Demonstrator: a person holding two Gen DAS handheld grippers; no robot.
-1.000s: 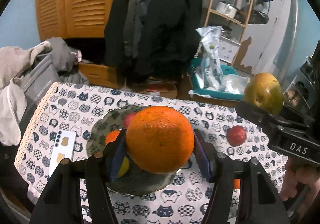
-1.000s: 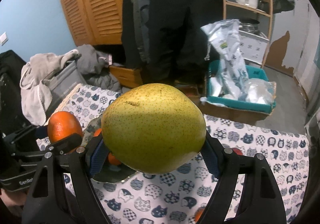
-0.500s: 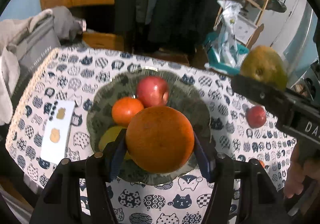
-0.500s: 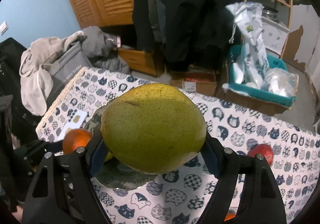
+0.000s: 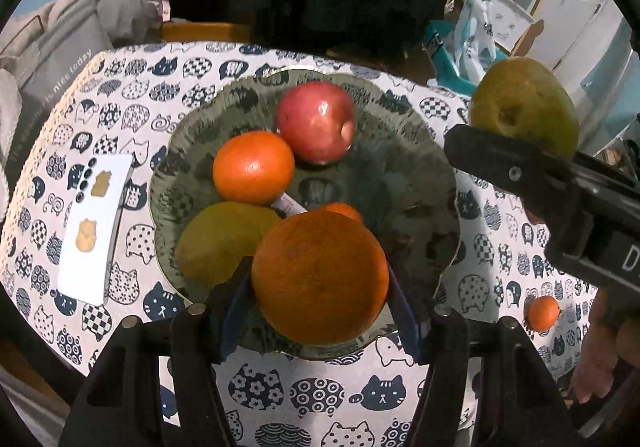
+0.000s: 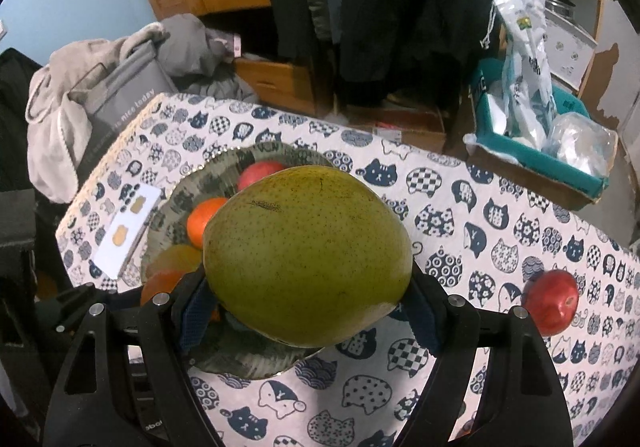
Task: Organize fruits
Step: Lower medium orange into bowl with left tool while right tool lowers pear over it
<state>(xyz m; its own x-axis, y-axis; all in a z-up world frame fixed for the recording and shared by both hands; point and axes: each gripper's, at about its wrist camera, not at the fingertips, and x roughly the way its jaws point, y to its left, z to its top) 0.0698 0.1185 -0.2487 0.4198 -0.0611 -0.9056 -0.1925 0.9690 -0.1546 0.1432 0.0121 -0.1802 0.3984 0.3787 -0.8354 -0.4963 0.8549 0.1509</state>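
My left tongs (image 5: 320, 287) are clamped on a large orange (image 5: 320, 275), one blue pad on each side of it, and I have it above the near part of the plate (image 5: 404, 151). My right tongs (image 6: 308, 311) are clamped the same way on a big green pear (image 6: 308, 255); in the left view that pear (image 5: 524, 107) sits off past the plate's right rim, higher than the fruit below.

For room: the plate's right half is bare, dark glaze showing from the centre out to the scalloped rim. The tablecloth (image 5: 304, 391) with its cat print has open cloth in front of the plate and to its right. The table's far edge runs close behind the plate, and beyond it there is a drop to clutter on the floor. A white card (image 5: 96, 227) lies on the cloth just left of the plate, apart from the rim.

On the plate I see a red apple (image 5: 316, 123) at the back, a smaller orange (image 5: 252, 167) touching it at front left, a yellow-green fruit (image 5: 220, 239) nearer still, and a sliver of another orange fruit (image 5: 344, 209) behind my held one. Loose on the cloth to the right are a second red apple (image 6: 552, 301) and a small mandarin (image 5: 542, 313), well apart from the plate. Past the table, a teal bin (image 6: 532, 155) holds plastic bags.
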